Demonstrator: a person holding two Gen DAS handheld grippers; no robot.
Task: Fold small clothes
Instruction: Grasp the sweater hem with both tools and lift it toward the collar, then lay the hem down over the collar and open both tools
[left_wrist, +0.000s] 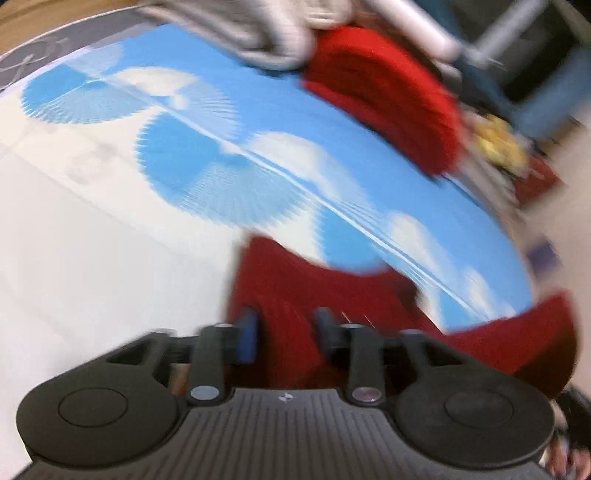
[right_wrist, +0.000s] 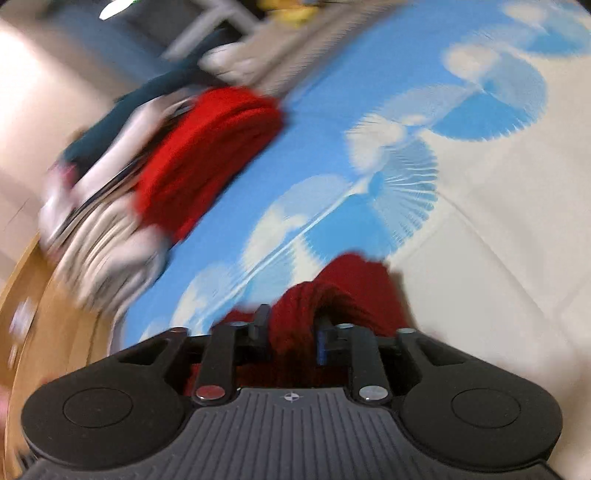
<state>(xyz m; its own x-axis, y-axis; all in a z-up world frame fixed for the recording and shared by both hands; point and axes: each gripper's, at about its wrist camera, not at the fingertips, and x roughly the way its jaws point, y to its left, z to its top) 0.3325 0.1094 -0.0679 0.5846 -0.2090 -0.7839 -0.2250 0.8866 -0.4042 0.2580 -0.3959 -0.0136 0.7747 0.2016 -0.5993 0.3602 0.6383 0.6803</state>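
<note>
A dark red knit garment (left_wrist: 314, 288) hangs in front of my left gripper (left_wrist: 286, 325) and stretches away to the right. The left jaws stand well apart, with the cloth loose in the gap. In the right wrist view the same red garment (right_wrist: 351, 288) is bunched into a thick roll between the fingers of my right gripper (right_wrist: 291, 325). The roll fills the narrower gap, and the blur hides whether the pads press on it. Both views are strongly smeared.
A blue and white patterned cloth (left_wrist: 110, 240) (right_wrist: 480, 221) covers the table. At its far edge lies a folded bright red piece (left_wrist: 388, 99) (right_wrist: 207, 147) beside a pile of grey and white clothes (left_wrist: 258, 37) (right_wrist: 103, 236). Furniture stands beyond.
</note>
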